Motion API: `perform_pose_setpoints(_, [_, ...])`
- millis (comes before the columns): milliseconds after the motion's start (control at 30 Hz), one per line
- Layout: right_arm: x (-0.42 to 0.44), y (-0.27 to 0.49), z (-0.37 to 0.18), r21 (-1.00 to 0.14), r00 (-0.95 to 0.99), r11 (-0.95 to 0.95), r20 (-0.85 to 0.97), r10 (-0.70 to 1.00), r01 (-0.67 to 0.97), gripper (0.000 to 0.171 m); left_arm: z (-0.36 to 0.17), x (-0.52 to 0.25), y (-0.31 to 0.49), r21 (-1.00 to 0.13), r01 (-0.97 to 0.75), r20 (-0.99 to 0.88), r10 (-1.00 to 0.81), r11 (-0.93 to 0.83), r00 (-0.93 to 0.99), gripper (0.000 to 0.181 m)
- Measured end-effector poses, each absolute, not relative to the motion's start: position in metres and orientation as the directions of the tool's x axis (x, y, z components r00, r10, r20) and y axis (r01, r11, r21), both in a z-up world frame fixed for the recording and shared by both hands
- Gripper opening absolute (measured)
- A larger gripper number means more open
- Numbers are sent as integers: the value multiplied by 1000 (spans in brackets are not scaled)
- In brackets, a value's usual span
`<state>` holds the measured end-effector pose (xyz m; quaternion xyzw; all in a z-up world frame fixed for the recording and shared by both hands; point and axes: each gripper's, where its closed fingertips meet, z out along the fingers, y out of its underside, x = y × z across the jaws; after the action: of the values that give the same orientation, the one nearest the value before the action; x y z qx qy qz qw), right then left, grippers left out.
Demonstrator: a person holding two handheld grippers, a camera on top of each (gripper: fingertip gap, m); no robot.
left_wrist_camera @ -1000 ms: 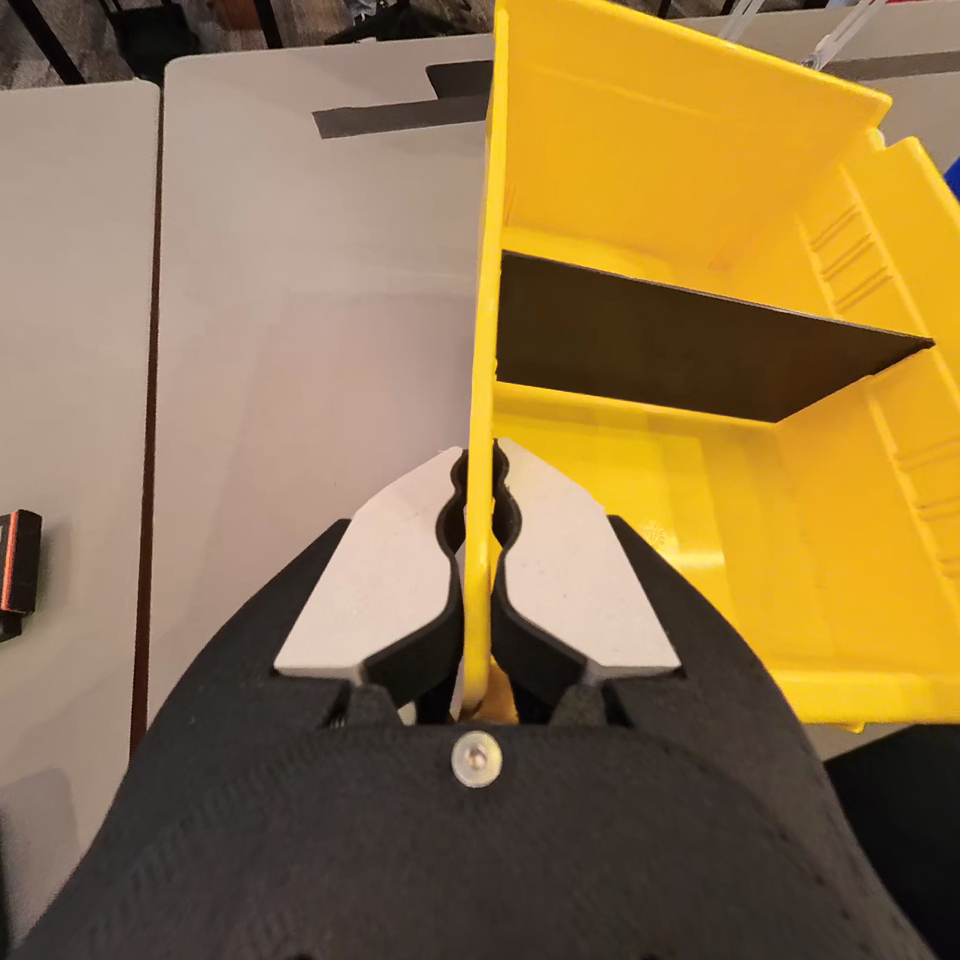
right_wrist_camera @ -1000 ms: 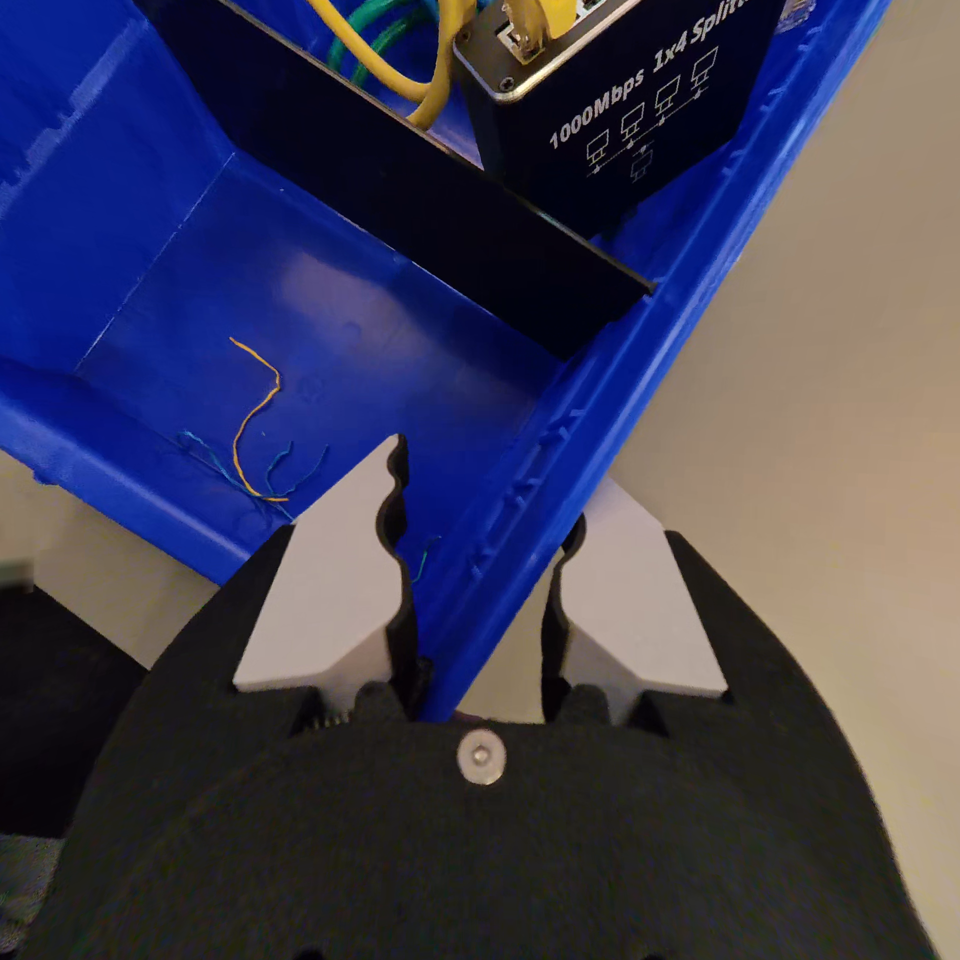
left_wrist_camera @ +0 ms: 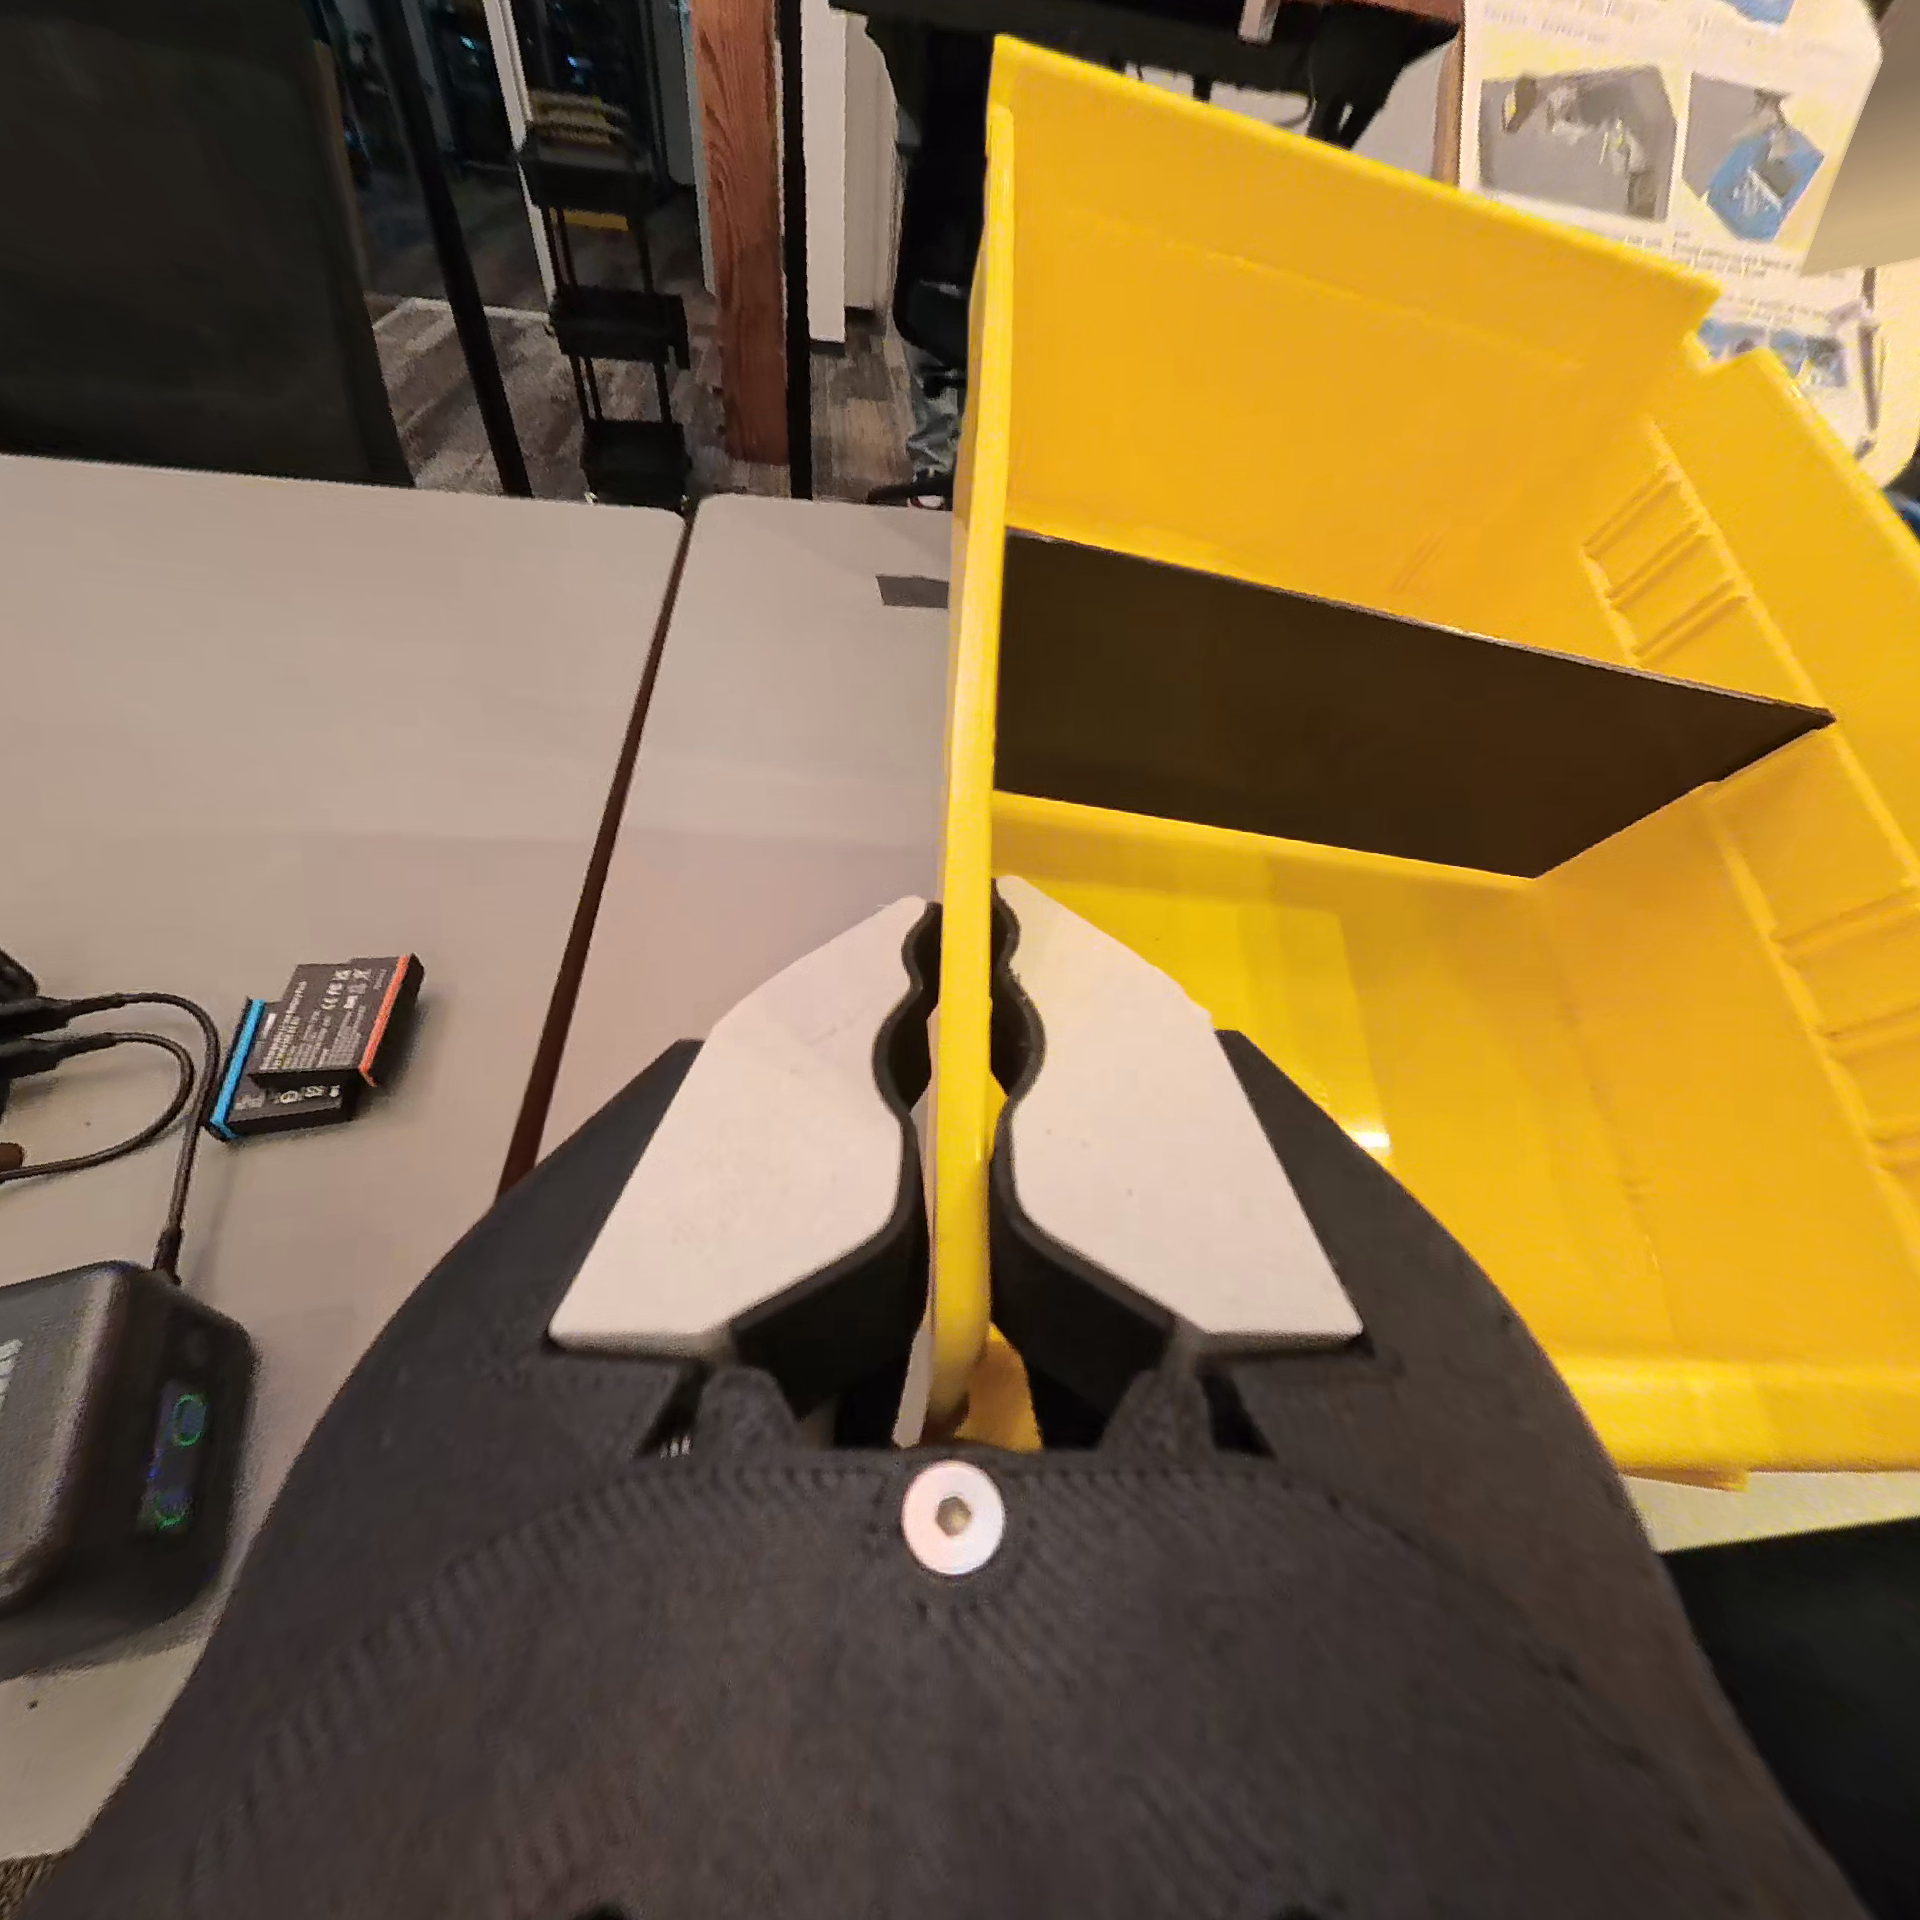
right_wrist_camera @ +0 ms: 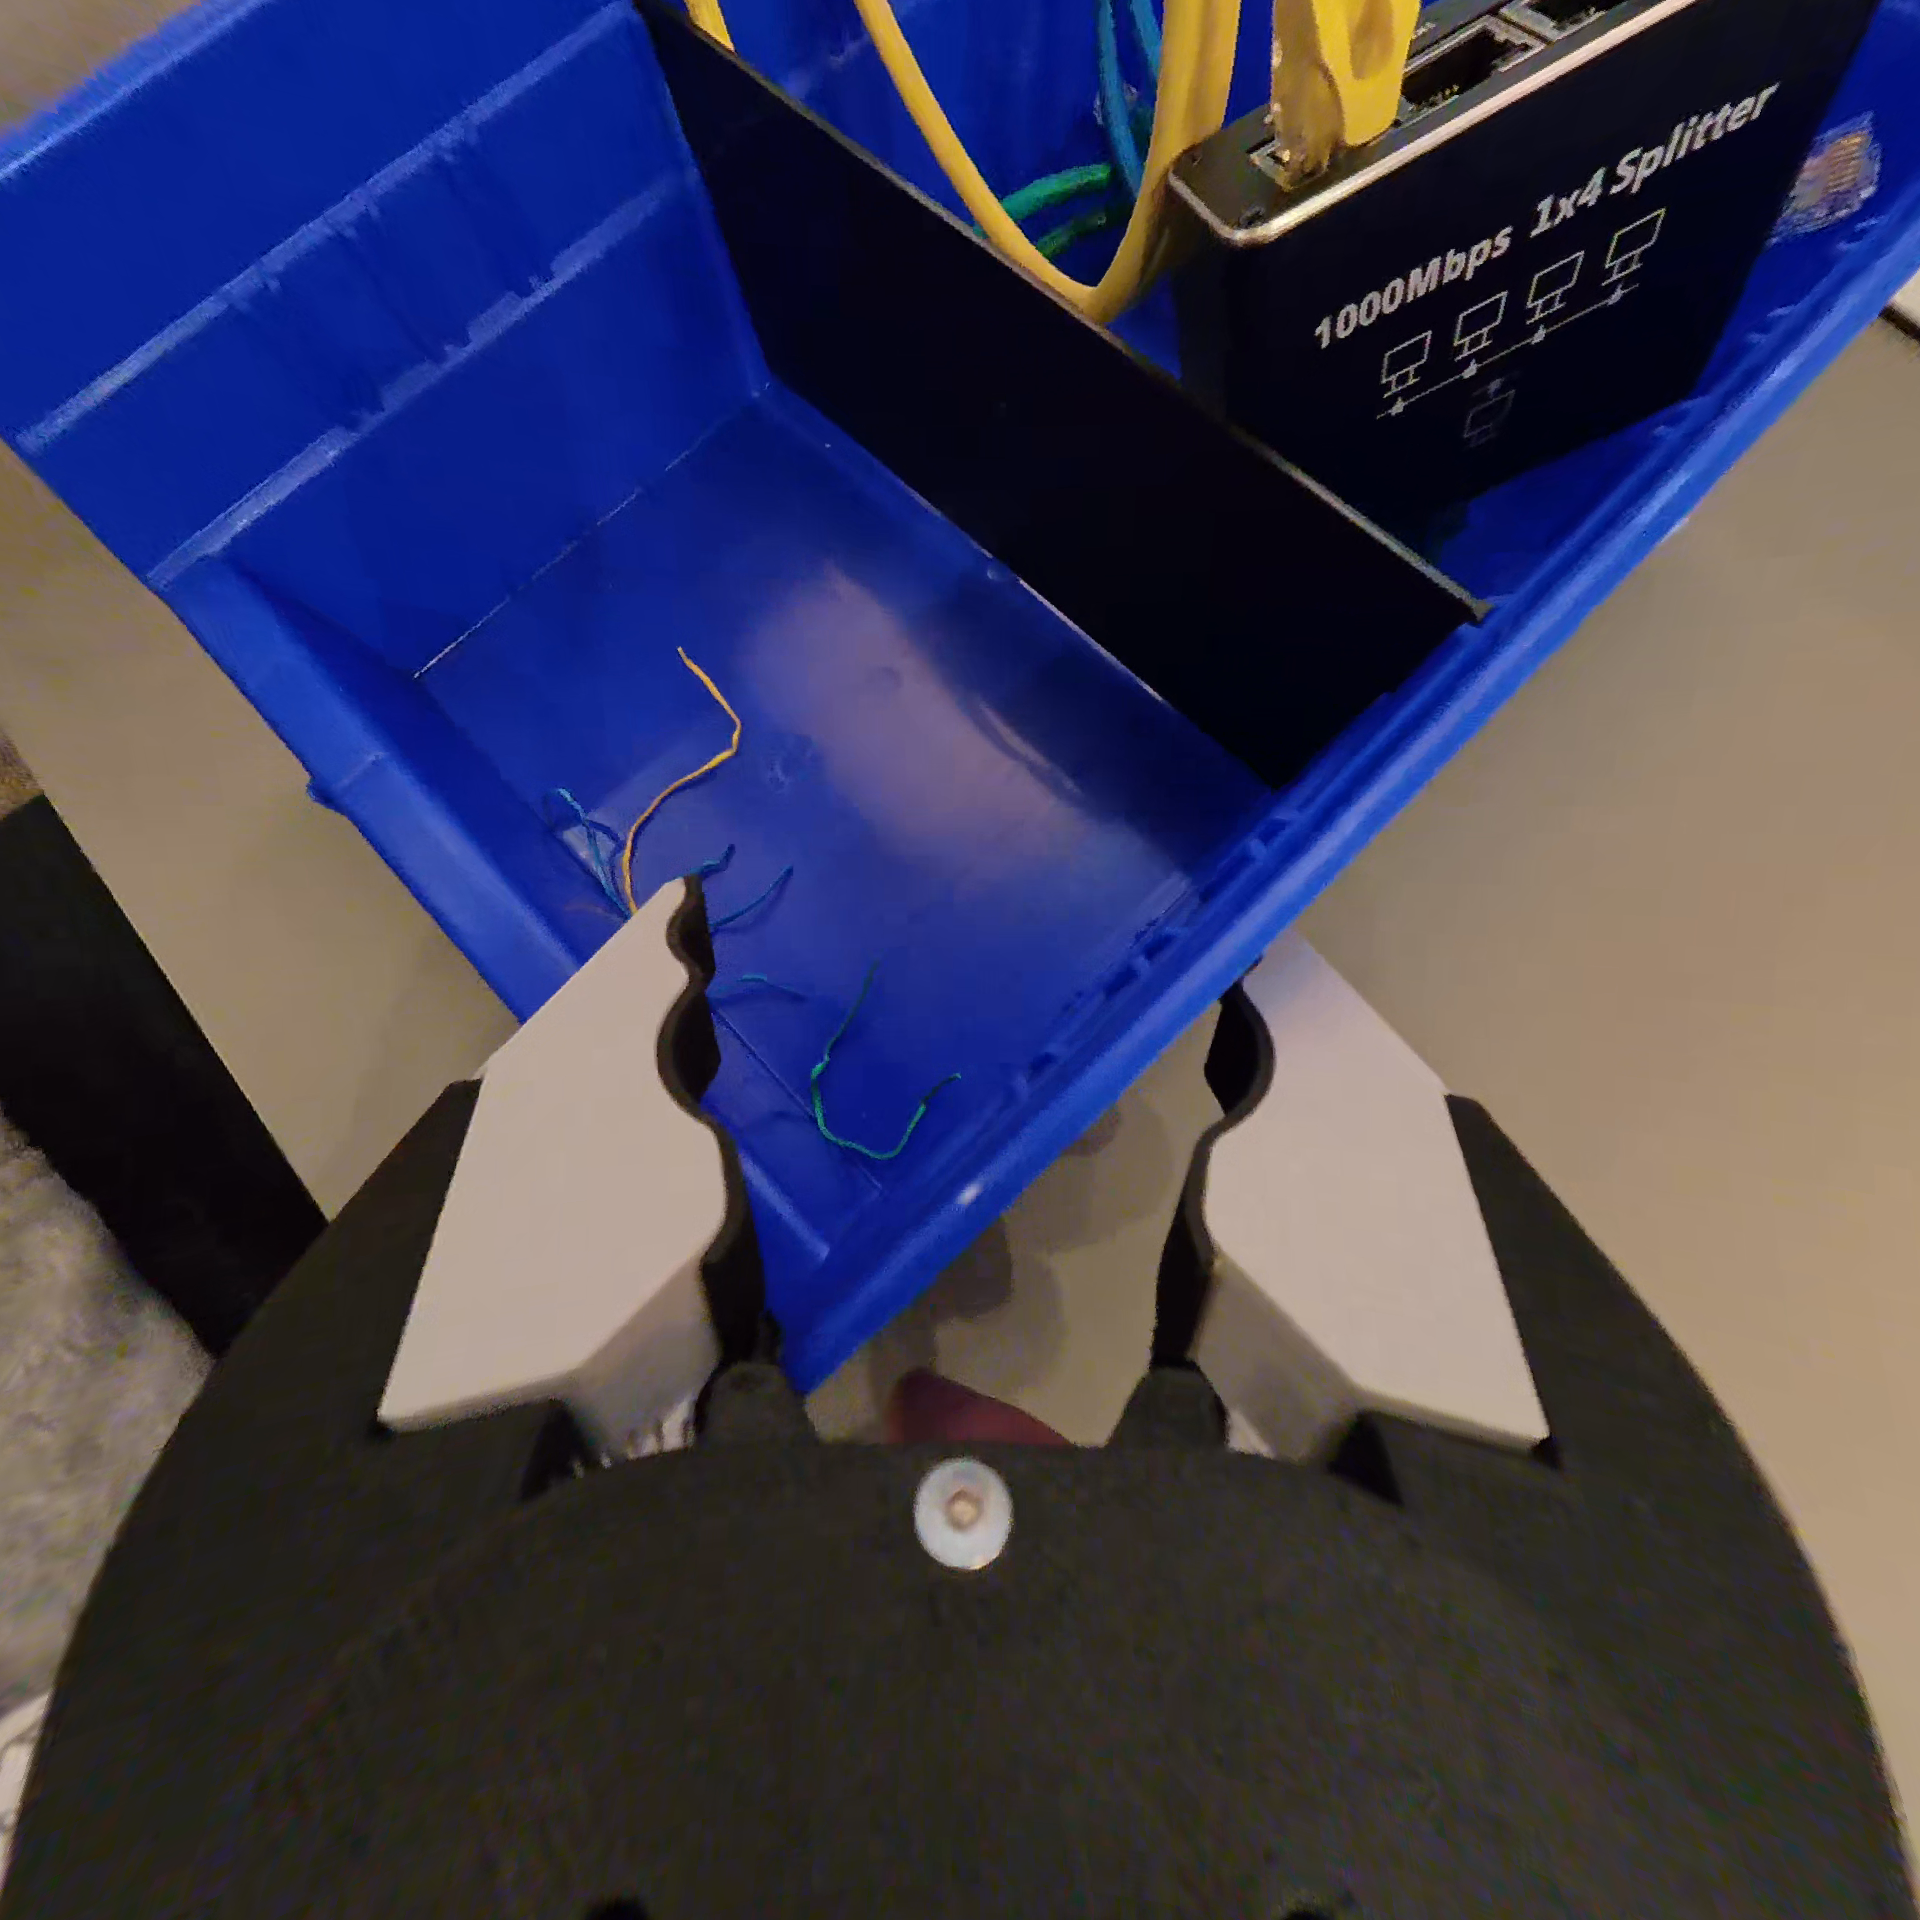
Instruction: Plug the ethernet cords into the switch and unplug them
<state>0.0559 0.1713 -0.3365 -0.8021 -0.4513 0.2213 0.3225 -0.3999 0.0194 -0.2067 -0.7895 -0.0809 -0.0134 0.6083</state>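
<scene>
Left wrist view: left gripper point(left_wrist_camera: 961, 925) clamps one yellow bin point(left_wrist_camera: 1351, 436); right gripper point(right_wrist_camera: 961, 966) gapes astride one blue bin point(right_wrist_camera: 416, 343).

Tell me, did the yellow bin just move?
Yes. The yellow bin, clamped in the left gripper, rose or tipped up: the black tape on the table used to sit beside its far wall, now beside its black divider.

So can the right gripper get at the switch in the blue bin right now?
Probably yes: the right gripper is open, and the switch sits uncovered past the black divider, reachable from above.
</scene>
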Motion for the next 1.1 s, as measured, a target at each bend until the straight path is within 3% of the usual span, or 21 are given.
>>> perform_pose_setpoints(667, [-96,130,-337,-761,350,-272,-63,935,589,107,-155,-416,-13,-981,191,184,146,-31,972,6])
perform_pose_setpoints(867, [-137,108,-333,-771,298,-273,-114,948,576,125,-146,-422,-20,-979,204,203,150,10,968,6])
perform_pose_setpoints(1100, [-179,82,-333,-774,200,-203,-102,975,600,121,-140,-425,-25,-978,207,209,147,32,967,6])
